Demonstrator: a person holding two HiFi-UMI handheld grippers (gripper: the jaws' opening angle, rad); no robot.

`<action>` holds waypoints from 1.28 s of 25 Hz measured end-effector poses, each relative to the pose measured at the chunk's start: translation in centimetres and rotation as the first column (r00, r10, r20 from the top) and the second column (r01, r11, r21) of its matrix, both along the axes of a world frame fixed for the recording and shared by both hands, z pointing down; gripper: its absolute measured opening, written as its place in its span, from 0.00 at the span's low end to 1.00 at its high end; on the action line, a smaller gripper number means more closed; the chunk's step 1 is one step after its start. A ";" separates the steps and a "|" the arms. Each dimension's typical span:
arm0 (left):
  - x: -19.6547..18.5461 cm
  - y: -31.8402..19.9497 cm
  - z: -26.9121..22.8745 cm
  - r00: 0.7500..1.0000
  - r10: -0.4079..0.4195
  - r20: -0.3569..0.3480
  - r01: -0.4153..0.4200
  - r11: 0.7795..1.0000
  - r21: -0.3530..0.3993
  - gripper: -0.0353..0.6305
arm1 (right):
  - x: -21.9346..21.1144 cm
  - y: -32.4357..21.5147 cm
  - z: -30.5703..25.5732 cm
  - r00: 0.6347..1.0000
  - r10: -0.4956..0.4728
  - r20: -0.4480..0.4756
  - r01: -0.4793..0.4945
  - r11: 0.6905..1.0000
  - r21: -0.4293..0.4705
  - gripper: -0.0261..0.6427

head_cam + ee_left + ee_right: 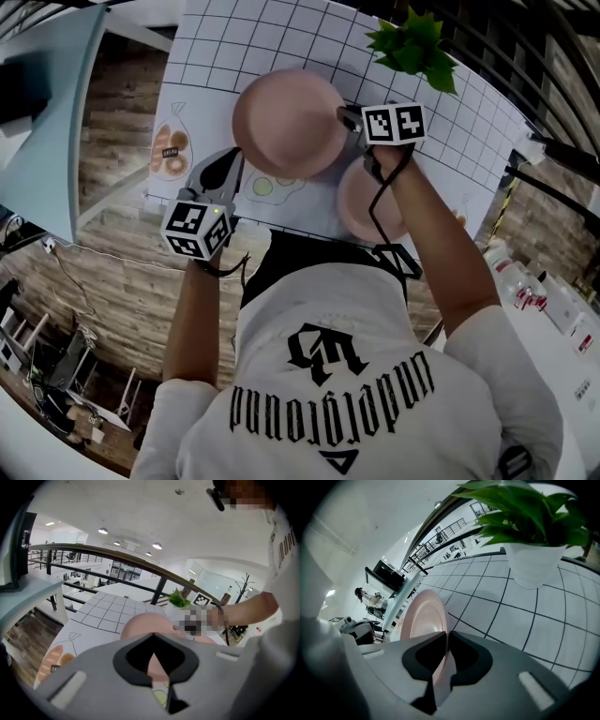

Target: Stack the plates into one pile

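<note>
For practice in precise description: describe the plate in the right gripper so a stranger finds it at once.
On the white gridded mat, look near the middle, left of the potted plant. The larger pink plate is there, its rim pinched by the right gripper; the other pink plate, nearer the person, is smaller.

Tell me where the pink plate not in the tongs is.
Head view: the other pink plate lies on the grid mat right of centre, partly under the right forearm, beside the larger plate pinched by the right tongs.
</note>
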State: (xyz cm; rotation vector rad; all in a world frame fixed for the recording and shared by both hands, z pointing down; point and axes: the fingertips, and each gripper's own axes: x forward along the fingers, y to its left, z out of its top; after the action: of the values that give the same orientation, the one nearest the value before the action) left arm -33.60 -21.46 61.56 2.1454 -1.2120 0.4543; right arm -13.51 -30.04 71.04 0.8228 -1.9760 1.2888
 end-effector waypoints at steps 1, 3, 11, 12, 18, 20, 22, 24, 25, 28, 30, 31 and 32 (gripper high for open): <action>-0.2 0.3 -0.4 1.000 -0.001 0.002 0.001 1.000 0.006 0.13 | -0.1 0.0 -0.6 1.000 0.009 0.007 -0.009 1.000 0.008 0.08; -0.7 1.0 -1.4 1.000 -0.002 0.006 0.002 1.000 0.020 0.13 | -0.4 0.2 -2.0 1.000 0.020 0.018 -0.020 0.999 0.027 0.08; -3.4 4.2 -6.2 1.000 -0.016 0.019 0.013 0.993 0.114 0.13 | -1.7 2.7 -8.2 0.998 0.038 0.053 -0.045 0.991 0.127 0.08; -3.8 4.6 -6.8 1.000 -0.017 0.018 0.014 0.992 0.125 0.13 | -1.9 3.1 -8.9 0.997 0.042 0.057 -0.050 0.989 0.139 0.08; -5.2 9.1 -10.7 1.000 -0.009 0.017 0.006 0.983 0.186 0.13 | -3.4 7.2 -13.7 0.995 0.047 0.084 -0.063 0.978 0.200 0.08; -5.6 10.3 -11.2 1.000 -0.001 0.018 -0.002 0.980 0.199 0.13 | -4.1 8.5 -14.5 0.994 0.048 0.094 -0.067 0.975 0.213 0.08; -5.9 11.4 -10.9 1.000 0.012 0.016 -0.015 0.980 0.201 0.13 | -4.9 9.6 -14.2 0.994 0.051 0.099 -0.071 0.976 0.206 0.08; -6.0 12.2 -11.0 1.000 0.027 0.015 -0.029 0.977 0.210 0.13 | -5.4 10.4 -14.3 0.994 0.055 0.098 -0.074 0.975 0.208 0.08; -6.1 12.5 -11.3 0.999 0.032 0.012 -0.034 0.976 0.217 0.13 | -5.6 10.7 -14.5 0.994 0.057 0.097 -0.077 0.974 0.212 0.08; -6.4 13.1 -11.9 0.999 0.046 0.004 -0.046 0.972 0.231 0.13 | -5.8 11.6 -15.4 0.993 0.069 0.097 -0.089 0.970 0.226 0.08; -6.7 13.4 -12.2 0.998 0.055 0.003 -0.054 0.970 0.238 0.13 | -5.7 11.9 -16.0 0.992 0.079 0.097 -0.100 0.967 0.234 0.08; -6.8 13.4 -12.4 0.998 0.060 0.002 -0.059 0.969 0.240 0.13 | -5.6 12.1 -16.2 0.992 0.087 0.097 -0.107 0.965 0.237 0.08; -6.9 13.4 -12.5 0.998 0.066 0.001 -0.064 0.968 0.242 0.13 | -5.4 12.3 -16.5 0.991 0.096 0.096 -0.116 0.964 0.239 0.08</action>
State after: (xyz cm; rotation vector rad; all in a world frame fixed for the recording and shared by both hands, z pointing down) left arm -40.53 -8.07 49.09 2.3966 -1.2503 0.3405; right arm -18.95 -17.77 54.59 1.0190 -2.2153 1.1700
